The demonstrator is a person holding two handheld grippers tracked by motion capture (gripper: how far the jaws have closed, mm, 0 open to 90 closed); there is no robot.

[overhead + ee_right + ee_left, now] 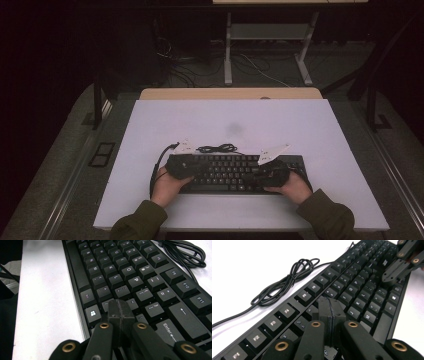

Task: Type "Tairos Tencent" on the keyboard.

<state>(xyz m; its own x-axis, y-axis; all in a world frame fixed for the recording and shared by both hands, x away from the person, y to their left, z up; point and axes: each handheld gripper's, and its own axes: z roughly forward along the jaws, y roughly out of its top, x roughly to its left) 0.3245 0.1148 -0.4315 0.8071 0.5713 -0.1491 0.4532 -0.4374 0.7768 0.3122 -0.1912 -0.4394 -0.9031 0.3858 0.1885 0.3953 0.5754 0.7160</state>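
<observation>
A black keyboard (227,175) lies on the white table (225,117), near its front edge. My left gripper (196,168) hovers over the keyboard's left part, jaws pressed together with nothing between them; in the left gripper view its tip (329,303) hangs just above the letter keys (352,293). Over the right part my right gripper (256,173) is also shut and empty. Its tip (120,305) sits close above the keys between the Windows key (92,313) and Enter (172,332). The right gripper (395,271) also appears far off in the left gripper view.
The keyboard's black cable (218,148) lies coiled on the table just behind it (284,282) (186,252). A wooden desk edge (230,93) runs along the table's far side. Beyond it, a white desk frame (270,35) and loose cables stand on the floor.
</observation>
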